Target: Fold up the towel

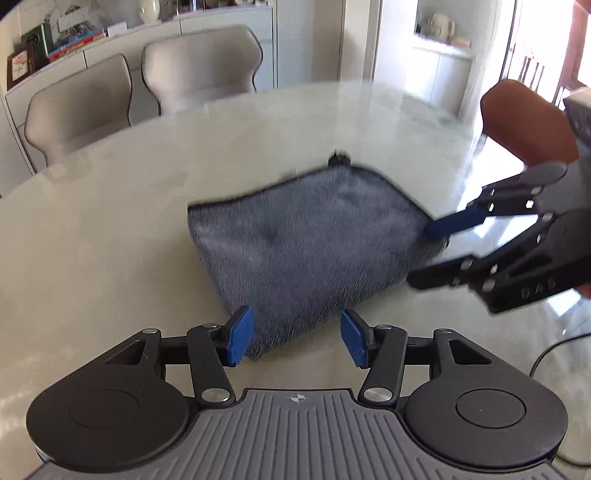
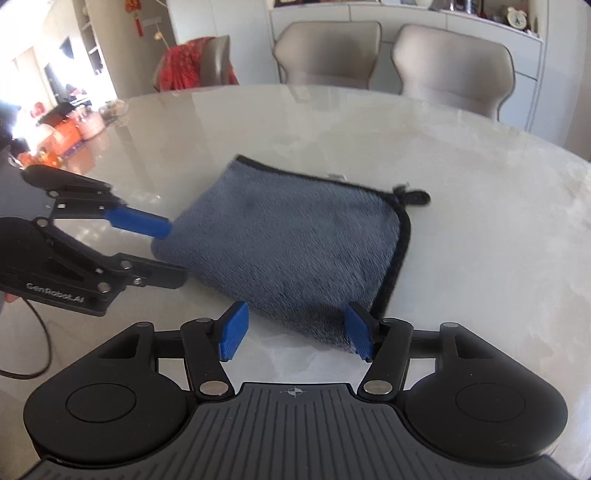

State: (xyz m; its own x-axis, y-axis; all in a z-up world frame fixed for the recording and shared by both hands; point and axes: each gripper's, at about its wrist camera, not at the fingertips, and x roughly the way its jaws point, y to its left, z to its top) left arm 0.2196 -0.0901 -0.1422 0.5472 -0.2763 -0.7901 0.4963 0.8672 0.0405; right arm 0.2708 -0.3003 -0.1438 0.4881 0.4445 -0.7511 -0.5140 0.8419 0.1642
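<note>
A grey-blue plush towel [image 1: 303, 243], folded into a small rectangle with black trim and a hanging loop, lies on the pale marble table [image 1: 110, 229]. It also shows in the right wrist view [image 2: 288, 240]. My left gripper [image 1: 297, 338] is open, its blue pads either side of the towel's near corner. It appears from the side in the right wrist view [image 2: 173, 251], open at the towel's left edge. My right gripper [image 2: 295, 330] is open at the towel's near right corner. In the left wrist view it [image 1: 424, 254] is open at the towel's right edge.
Two beige chairs [image 1: 140, 92] stand at the table's far side before white cabinets [image 1: 221, 29]. A brown chair back [image 1: 524, 118] rises at the right. A black cable [image 2: 33, 332] trails over the table by the left gripper. Red and orange items [image 2: 62, 136] sit far left.
</note>
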